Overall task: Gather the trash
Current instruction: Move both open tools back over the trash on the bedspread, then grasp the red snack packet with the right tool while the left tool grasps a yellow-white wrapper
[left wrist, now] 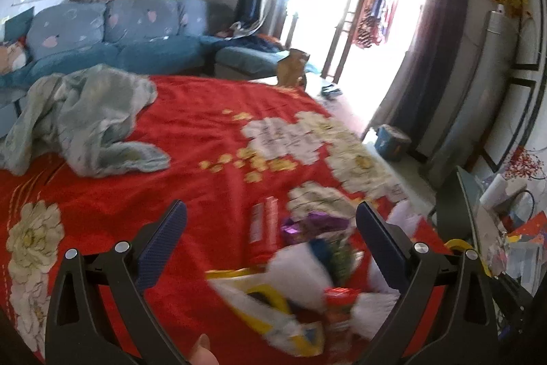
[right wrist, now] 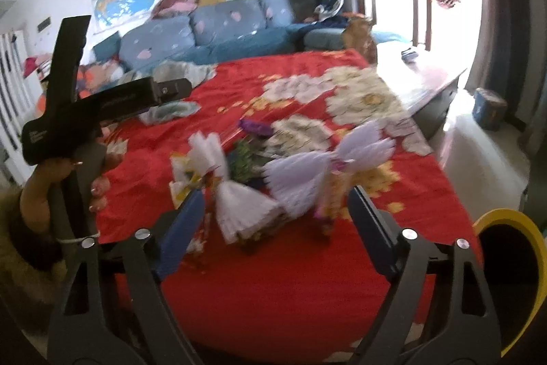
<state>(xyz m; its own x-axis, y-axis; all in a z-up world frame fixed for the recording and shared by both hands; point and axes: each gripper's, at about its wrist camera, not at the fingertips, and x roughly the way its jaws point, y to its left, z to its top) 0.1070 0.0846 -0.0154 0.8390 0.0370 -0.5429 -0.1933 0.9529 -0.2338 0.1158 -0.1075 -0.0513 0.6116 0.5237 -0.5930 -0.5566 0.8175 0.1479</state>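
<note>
A heap of trash lies on the red flowered bedspread [left wrist: 136,194]: a red wrapper [left wrist: 263,224], a purple foil wrapper [left wrist: 307,224], a yellow and white bag [left wrist: 273,307] and white pleated paper pieces [right wrist: 246,211]. My left gripper [left wrist: 270,206] hovers over the near end of the heap, open, with the red and purple wrappers showing between its fingers but untouched. My right gripper [right wrist: 276,194] is open too, low over the white paper pieces and a purple-tipped wrapper [right wrist: 328,194]; nothing is gripped. Both views are blurred.
A dark bin with a yellow rim [right wrist: 512,228] stands at the bed's right corner. A crumpled grey-green blanket [left wrist: 85,122] lies at the far left of the bed. A blue sofa [left wrist: 119,33] is behind, with a table [right wrist: 427,74] and a blue tub [right wrist: 489,108] toward the window. A person's hand [right wrist: 51,173] holds the left gripper's handle.
</note>
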